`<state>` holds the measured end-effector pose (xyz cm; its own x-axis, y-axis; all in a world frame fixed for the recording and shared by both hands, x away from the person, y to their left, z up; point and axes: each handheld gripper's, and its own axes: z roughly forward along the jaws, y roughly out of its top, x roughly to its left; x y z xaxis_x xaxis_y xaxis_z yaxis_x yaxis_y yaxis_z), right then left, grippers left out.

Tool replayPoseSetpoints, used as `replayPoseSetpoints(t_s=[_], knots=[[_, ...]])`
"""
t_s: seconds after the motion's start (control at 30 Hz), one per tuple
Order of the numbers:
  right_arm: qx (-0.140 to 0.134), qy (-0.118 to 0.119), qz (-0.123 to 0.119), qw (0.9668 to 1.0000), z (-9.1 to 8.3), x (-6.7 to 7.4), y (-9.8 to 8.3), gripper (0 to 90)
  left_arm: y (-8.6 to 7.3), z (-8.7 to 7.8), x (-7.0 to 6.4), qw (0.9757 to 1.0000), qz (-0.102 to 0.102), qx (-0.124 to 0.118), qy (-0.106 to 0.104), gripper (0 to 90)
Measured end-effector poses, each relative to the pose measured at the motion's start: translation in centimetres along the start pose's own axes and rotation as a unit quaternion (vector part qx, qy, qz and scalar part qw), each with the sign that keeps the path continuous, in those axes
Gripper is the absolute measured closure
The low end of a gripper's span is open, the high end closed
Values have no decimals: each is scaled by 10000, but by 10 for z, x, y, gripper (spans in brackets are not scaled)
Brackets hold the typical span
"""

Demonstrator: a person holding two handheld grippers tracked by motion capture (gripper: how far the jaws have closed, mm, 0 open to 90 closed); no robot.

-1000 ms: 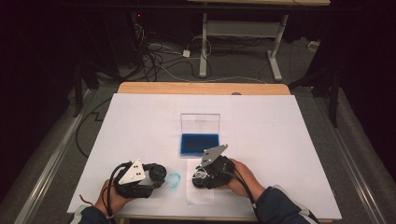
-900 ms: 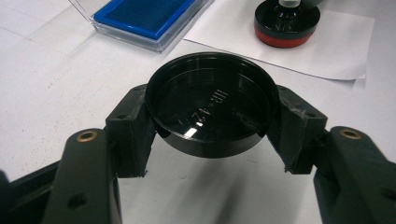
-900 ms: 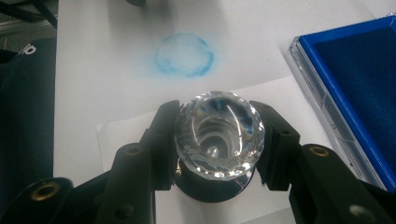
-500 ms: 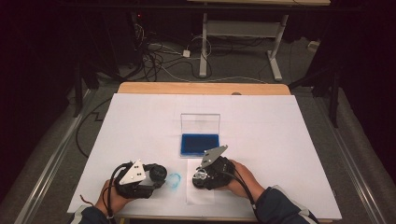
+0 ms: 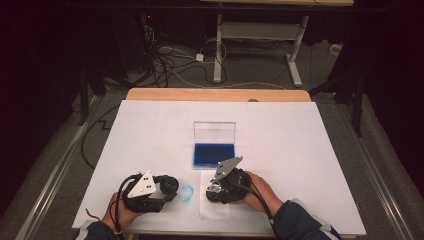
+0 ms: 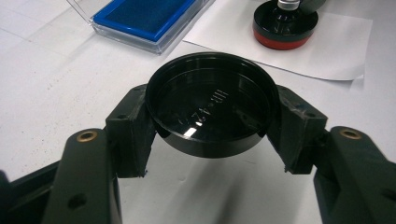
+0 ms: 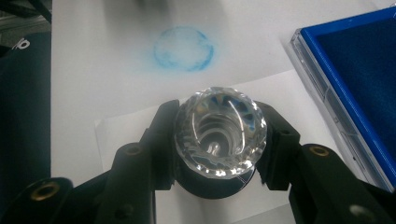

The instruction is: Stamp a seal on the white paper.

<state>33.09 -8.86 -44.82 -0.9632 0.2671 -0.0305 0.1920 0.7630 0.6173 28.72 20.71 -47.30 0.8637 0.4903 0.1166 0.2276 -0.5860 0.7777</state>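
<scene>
My left gripper (image 6: 210, 122) is shut on a round black cap (image 6: 210, 105), held by its rim just above the white table; in the high view it (image 5: 169, 187) sits at the front left. My right gripper (image 7: 219, 145) is shut on a stamp with a faceted clear knob (image 7: 219, 137). The stamp's black base with a red ring (image 6: 285, 25) rests on a white paper sheet (image 6: 327, 44). From above, the right gripper (image 5: 214, 190) is over that sheet (image 5: 214, 210).
An open clear case with a blue ink pad (image 5: 214, 154) lies just behind the grippers, its lid standing upright. A smudged blue ring (image 7: 183, 48) marks the table between the two grippers. A dark sleeve (image 7: 23, 116) lies near the front edge.
</scene>
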Motion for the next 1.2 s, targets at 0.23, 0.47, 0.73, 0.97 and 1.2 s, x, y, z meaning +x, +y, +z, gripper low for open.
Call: replayPoseSetpoints(t_s=[0.23,0.47,0.73,0.97,1.2], knots=[[-9,-7,-4,10000,0,0,-1,563,0,0,0,10000,-4,7,7,363],[22,-32,-23,10000,1,1,0,562,0,0,0,10000,-8,9,11,363],[6,-13,-73,10000,-4,2,1,561,1,-2,0,10000,-10,-28,42,363],[-395,-145,0,9991,-24,-3,4,560,1,-2,0,10000,-7,-31,52,363],[-712,-311,55,9970,-42,-7,5,560,1,-1,1,10000,-22,-36,43,363]])
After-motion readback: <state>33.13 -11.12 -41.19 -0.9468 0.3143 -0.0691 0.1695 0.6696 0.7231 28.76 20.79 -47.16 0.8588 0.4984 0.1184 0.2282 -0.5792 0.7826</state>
